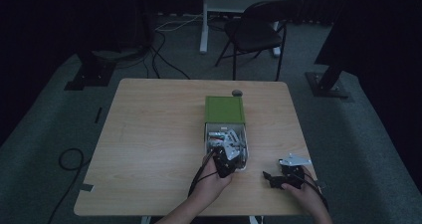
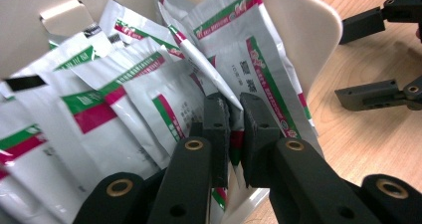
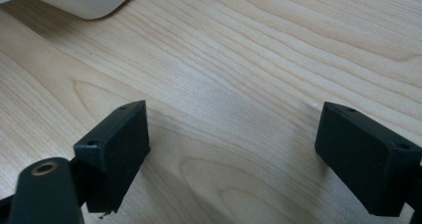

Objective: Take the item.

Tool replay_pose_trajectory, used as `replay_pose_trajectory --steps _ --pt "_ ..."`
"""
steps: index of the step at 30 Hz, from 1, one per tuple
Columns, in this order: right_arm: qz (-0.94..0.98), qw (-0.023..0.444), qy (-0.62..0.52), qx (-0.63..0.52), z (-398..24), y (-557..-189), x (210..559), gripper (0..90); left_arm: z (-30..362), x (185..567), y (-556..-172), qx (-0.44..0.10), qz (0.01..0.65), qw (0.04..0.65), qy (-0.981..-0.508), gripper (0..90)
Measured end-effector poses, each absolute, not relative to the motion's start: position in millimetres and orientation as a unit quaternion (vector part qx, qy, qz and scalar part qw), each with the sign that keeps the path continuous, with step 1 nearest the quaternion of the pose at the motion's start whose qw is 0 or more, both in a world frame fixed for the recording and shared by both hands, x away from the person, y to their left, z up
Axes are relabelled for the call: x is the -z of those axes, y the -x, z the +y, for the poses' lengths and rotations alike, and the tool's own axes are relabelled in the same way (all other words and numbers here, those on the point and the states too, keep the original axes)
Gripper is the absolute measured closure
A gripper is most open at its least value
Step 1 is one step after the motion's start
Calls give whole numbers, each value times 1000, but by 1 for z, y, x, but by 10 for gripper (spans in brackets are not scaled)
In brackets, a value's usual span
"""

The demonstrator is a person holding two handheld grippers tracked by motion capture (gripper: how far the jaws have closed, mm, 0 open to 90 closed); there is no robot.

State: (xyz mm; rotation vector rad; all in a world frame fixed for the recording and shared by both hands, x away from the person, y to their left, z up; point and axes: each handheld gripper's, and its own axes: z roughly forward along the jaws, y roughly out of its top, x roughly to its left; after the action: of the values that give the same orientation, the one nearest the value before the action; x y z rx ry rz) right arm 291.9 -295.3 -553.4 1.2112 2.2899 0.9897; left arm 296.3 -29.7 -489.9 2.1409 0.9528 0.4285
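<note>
Right now the left tongs (image 2: 234, 122) are clamped on one white foil sachet with green and red stripes (image 2: 199, 59), pads pinching its lower edge inside the open cream plastic drawer (image 1: 245, 157) that slides out of a green box (image 1: 225, 109) (drawer sits mid-table, pulled toward the near edge). The sachet stands on edge among a packed row of like sachets (image 2: 99, 109), its long axis running up and away from the tongs, leaning toward the drawer's front wall. So the pull likely has to go along that axis, upward and out over the rim, or neighbours get dragged along.

The left hand (image 1: 211, 181) is the one at the drawer. The right tongs (image 3: 231, 144) are spread wide apart, nothing between them, hovering over bare light wood table (image 3: 239, 59) near the near-right corner, just beside the drawer. The right hand (image 1: 303, 189) is idle, farther from the sachets.
</note>
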Motion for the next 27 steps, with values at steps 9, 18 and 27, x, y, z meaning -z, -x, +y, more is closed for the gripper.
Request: replay_pose_trajectory --steps 9,18,27 --pt "812 183 -429 -350 -295 -292 553 133 -23 479 -294 -168 360 375 -838 843" --pt "812 183 -429 -351 -295 -292 553 132 -13 460 -290 -176 358 403 -824 848" --pt "812 183 -429 -351 -295 -292 553 132 -2 444 -286 -175 354 429 -812 849"
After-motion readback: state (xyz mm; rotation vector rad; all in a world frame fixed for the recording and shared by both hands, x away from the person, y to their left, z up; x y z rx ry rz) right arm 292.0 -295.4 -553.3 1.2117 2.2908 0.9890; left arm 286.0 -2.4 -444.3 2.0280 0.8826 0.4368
